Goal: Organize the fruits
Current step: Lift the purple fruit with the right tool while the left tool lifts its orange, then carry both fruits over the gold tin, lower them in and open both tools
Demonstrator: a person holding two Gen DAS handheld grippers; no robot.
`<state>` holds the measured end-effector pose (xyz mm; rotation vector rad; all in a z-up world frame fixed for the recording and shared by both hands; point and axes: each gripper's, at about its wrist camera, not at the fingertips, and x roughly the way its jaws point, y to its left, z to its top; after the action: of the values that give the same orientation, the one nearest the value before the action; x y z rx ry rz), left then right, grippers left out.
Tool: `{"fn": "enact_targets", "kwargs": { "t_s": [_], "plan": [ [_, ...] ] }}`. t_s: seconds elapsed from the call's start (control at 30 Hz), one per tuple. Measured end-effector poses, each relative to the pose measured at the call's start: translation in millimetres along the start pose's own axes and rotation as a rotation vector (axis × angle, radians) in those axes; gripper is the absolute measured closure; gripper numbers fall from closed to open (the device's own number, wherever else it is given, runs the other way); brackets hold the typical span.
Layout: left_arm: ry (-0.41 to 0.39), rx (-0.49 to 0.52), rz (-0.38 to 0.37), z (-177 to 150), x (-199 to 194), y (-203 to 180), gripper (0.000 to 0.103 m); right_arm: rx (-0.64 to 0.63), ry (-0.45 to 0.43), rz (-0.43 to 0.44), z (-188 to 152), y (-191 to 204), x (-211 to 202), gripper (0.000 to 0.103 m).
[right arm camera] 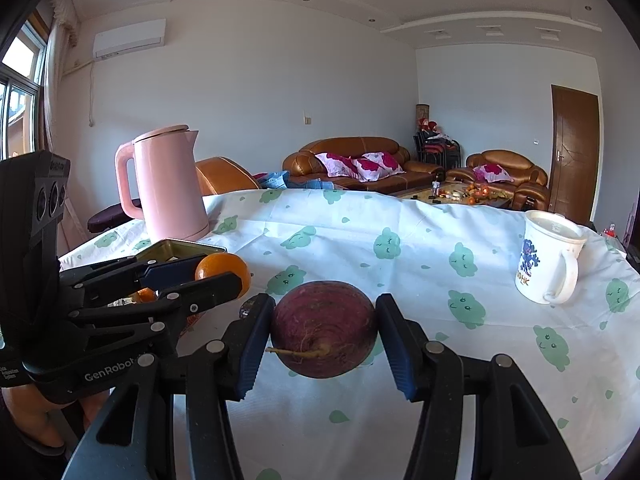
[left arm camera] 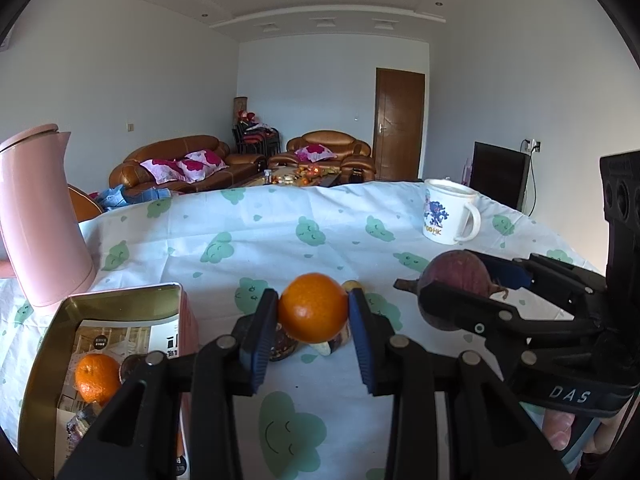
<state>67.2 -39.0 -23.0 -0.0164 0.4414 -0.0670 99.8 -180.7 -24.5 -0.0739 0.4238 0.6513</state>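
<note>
My left gripper (left arm camera: 313, 309) is shut on an orange (left arm camera: 313, 304), held just above the table; its blue pads press both sides. In the right wrist view that orange (right arm camera: 234, 268) sits in the left gripper (right arm camera: 210, 278) beside the tin. My right gripper (right arm camera: 325, 330) is shut on a dark purple round fruit (right arm camera: 325, 320) with a thin pale stalk. The left wrist view shows the purple fruit (left arm camera: 456, 270) in the right gripper (left arm camera: 458, 286) at right. An open gold tin (left arm camera: 120, 293) at lower left holds another orange (left arm camera: 97, 378) and small wrapped things.
A pink kettle (right arm camera: 168, 188) stands behind the tin (right arm camera: 180, 246) at the table's left. A white printed mug (right arm camera: 548, 256) stands at the right. Small dark and pale items (left arm camera: 285, 346) lie on the cloth under the held orange. The cloud-patterned cloth (right arm camera: 400, 248) covers the table.
</note>
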Motion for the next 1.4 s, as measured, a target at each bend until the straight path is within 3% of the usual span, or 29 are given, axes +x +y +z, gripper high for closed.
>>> {"fn": "enact_targets", "kwargs": {
  "t_s": [0.83, 1.4],
  "plan": [
    [-0.085, 0.027, 0.026, -2.2, -17.9, -5.4, 0.066, -0.027, -0.093, 0.003, -1.9, 6.5, -19.6, 0.048],
    [-0.082, 0.001, 0.043, -5.2, -27.8, 7.0, 0.066, -0.074, -0.047, 0.026, 9.9, 27.9, -11.5, 0.048]
  ]
}}
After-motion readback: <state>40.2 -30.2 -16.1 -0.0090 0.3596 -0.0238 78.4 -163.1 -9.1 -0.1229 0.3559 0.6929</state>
